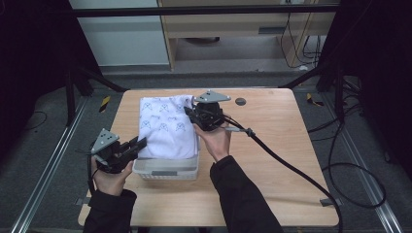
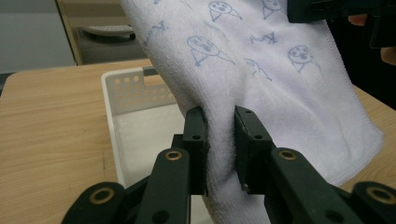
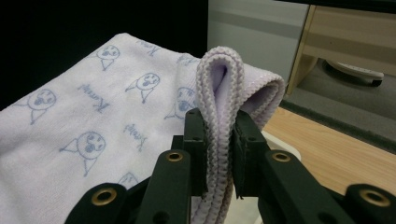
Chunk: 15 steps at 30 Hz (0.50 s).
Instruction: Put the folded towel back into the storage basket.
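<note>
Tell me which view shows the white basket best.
The high view: the basket sits on the table under the towel, its front wall visible. The left gripper view shows its perforated corner; the right gripper view shows mostly towel.

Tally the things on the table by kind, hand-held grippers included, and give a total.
Printed white towel: 1
White perforated basket: 1
Dark round disc on the tabletop: 1
Hand-held gripper: 2, the left hand-held gripper and the right hand-held gripper
Total: 5
</note>
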### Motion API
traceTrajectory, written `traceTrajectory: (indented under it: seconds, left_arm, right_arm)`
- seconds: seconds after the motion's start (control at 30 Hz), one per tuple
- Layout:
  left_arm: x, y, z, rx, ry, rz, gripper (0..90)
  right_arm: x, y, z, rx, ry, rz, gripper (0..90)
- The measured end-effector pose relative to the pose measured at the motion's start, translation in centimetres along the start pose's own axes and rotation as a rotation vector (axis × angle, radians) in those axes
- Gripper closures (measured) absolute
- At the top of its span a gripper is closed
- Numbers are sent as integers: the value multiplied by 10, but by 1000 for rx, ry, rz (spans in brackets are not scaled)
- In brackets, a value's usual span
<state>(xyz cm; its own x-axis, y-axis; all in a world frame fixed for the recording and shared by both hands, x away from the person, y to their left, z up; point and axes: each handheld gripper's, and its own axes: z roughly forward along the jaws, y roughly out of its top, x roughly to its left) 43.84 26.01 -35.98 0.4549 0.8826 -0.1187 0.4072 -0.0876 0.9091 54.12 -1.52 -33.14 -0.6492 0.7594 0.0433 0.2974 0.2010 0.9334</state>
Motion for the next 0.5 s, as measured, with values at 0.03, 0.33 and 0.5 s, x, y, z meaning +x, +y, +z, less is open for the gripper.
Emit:
traceTrajectory:
  seconds: [0.03,0.33,0.5]
  left_arm:
    - [1,-1,1,4,2,-1,750]
    - [9,-9,12,39,29,-9,750]
    - [13,-15,20,65,47,-8,750]
  right_arm:
    - [0,-1,2,4,-1,0,786]
    - [-1,-12,20,31,-5,12,786]
    - [-1,-18,29,47,-13,10,786]
